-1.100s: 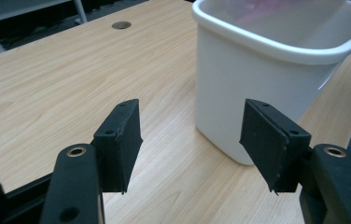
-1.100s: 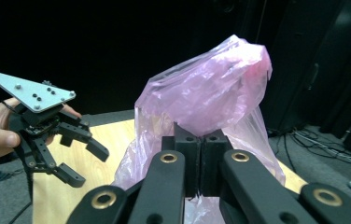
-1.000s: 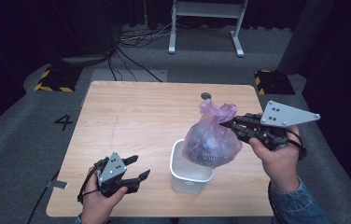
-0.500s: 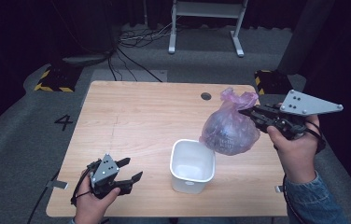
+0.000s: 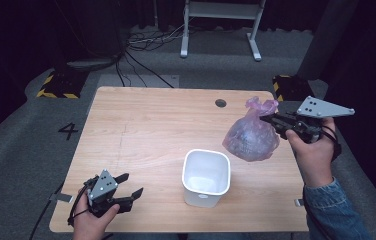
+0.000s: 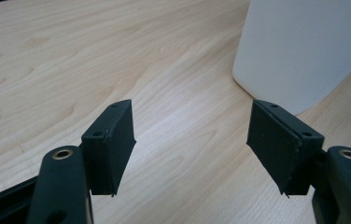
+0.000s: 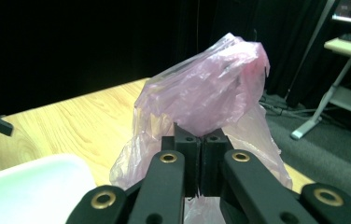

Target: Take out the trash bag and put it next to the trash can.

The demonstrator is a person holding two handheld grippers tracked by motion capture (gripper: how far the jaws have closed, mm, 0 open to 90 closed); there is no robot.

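In my right gripper view the two jaws are pressed together on the gathered neck of the pink plastic bag (image 7: 211, 102), and the crumpled top of the bag rises above them. The right gripper (image 5: 271, 120) itself I see best from the high view: it holds the bag in the air over the right edge of the table (image 5: 146, 125), at about 3 o'clock from the table's middle, with the full round body of the bag hanging down. The high view lets me see that the bag touches nothing below it; the gripper view cannot show this.

The left gripper (image 6: 192, 140) has its jaws spread wide with only bare wood between them. Just beyond its right jaw stands the wall of the white tub (image 6: 304, 46), at about 1 o'clock. From above, this gripper lies low at 7 o'clock of the table, and the tub (image 5: 206, 177) stands open, at 5 o'clock, between the two grippers.
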